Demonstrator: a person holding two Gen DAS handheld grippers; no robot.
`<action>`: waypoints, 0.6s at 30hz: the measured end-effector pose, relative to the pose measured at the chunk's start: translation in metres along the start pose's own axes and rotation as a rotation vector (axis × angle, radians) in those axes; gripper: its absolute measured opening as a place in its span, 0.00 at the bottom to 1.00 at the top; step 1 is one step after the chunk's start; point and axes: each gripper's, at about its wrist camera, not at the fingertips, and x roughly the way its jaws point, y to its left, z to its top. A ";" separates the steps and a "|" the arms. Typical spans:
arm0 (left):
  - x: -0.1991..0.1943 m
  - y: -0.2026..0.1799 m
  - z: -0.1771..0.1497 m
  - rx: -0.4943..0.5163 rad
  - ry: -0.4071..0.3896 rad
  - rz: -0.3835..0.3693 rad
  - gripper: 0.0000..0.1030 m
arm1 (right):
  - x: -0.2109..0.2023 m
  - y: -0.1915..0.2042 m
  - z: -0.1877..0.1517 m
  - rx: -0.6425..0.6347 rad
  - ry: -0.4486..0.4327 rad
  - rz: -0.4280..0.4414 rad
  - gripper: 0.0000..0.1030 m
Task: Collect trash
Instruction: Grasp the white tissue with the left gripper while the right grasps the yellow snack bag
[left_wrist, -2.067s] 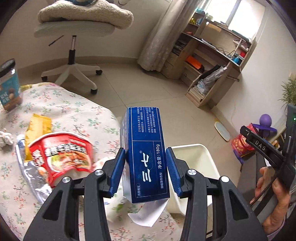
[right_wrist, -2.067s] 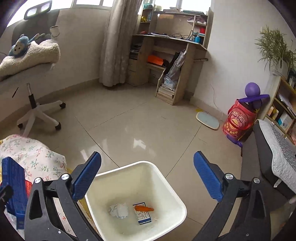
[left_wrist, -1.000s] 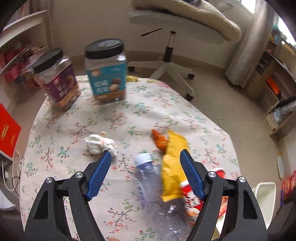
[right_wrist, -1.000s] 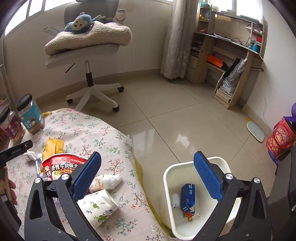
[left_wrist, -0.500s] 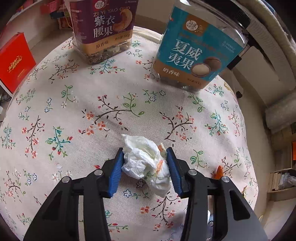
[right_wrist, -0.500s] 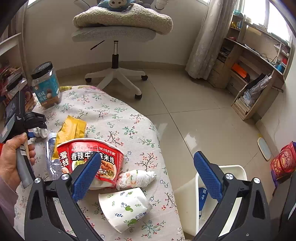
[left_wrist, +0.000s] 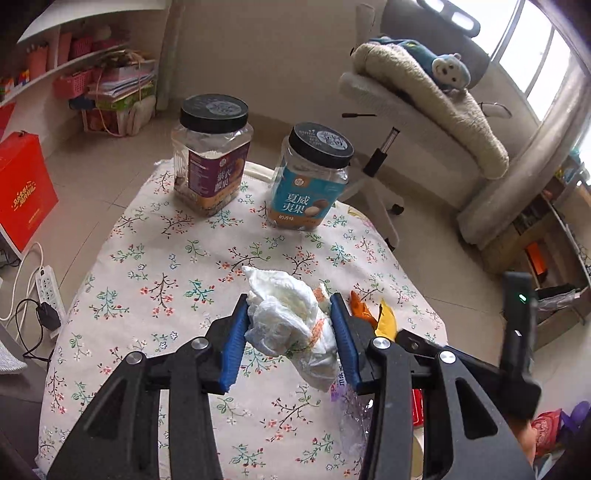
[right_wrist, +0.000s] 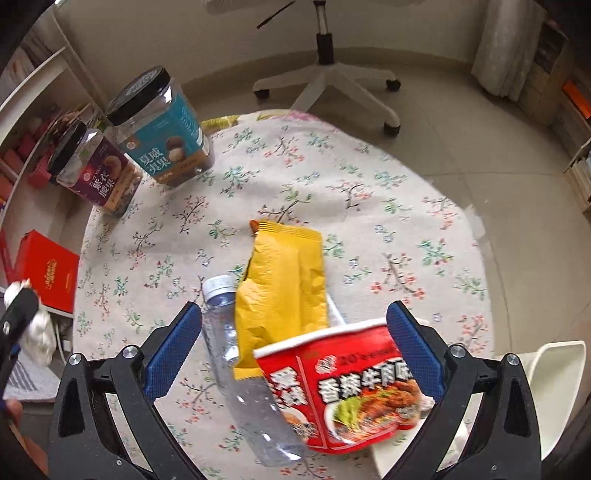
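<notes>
Both wrist views look down, sharing the table

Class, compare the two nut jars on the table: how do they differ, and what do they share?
The left jar has a purple label; the right jar has a teal one. In the left wrist view the left jar stands farther back, the right jar nearer the chair side. Both are clear, upright, with black lids on, standing apart on the floral cloth.

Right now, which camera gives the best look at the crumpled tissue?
The left wrist view: the crumpled tissue fills the centre, pinched between the left gripper pads above the table. The right wrist view shows only a small white bit at its left edge, partly hidden behind that gripper.
</notes>
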 end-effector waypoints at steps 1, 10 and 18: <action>-0.005 0.004 -0.005 0.003 -0.012 0.007 0.42 | 0.012 0.002 0.008 0.011 0.048 0.006 0.91; -0.008 0.019 -0.001 0.040 0.029 -0.046 0.42 | 0.054 -0.003 0.010 0.077 0.163 -0.002 0.41; -0.008 0.027 -0.002 0.015 0.030 -0.038 0.42 | -0.018 0.010 -0.018 0.081 -0.066 0.127 0.14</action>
